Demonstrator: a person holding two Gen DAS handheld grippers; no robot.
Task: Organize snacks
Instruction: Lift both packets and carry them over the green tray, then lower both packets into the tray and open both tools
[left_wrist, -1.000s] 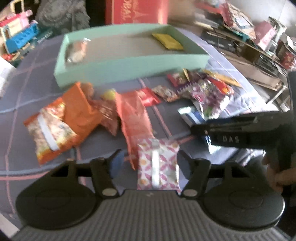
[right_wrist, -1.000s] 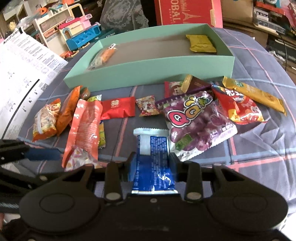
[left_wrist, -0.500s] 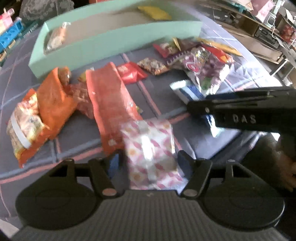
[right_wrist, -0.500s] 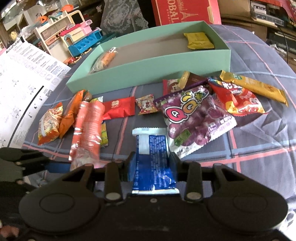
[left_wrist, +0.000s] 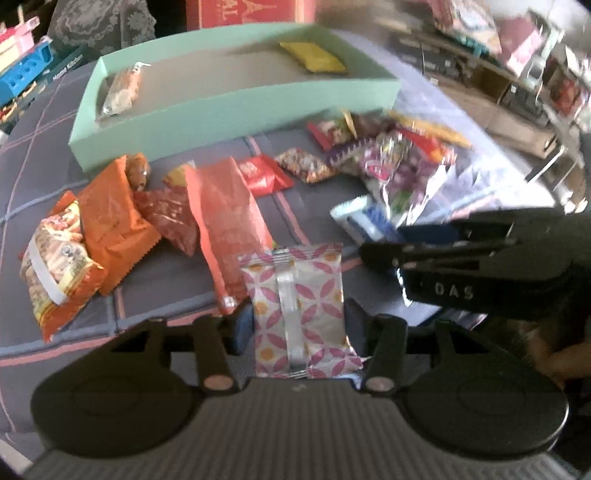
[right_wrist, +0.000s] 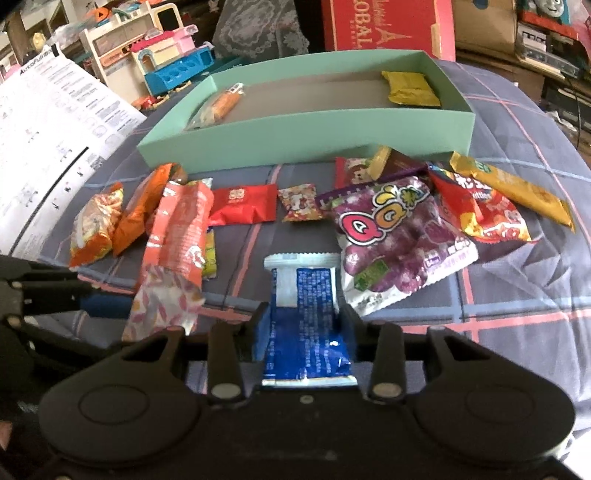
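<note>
Mint-green shallow cardboard box (right_wrist: 306, 138), grey-brown floor inside, w/ a yellow foil packet (right_wrist: 410, 88) and a clear wrapper w/ orange snack (right_wrist: 219, 105). Tabletop cloth (right_wrist: 517, 295) is grey-blue w/ pink & pale-blue check lines. Purple gummy bag (right_wrist: 399, 236) has pink-yellow "QQ" lettering, white lower edge. Small red foil sachet (right_wrist: 243, 205); tiny red-yellow patterned sweet packet (right_wrist: 299, 203). Long orange-red pouch (left_wrist: 225, 218), plain orange crimped bag (left_wrist: 110, 221), orange-yellow noodle-snack bag (left_wrist: 55, 266) w/ white band. White sachet w/ pink petal lattice & orange dots (left_wrist: 299, 310), silver centre seam. Blue-and-white wrapper (right_wrist: 306, 317) w/ fine white print. Both tongs black, blue pads (right_wrist: 260, 330).
</note>
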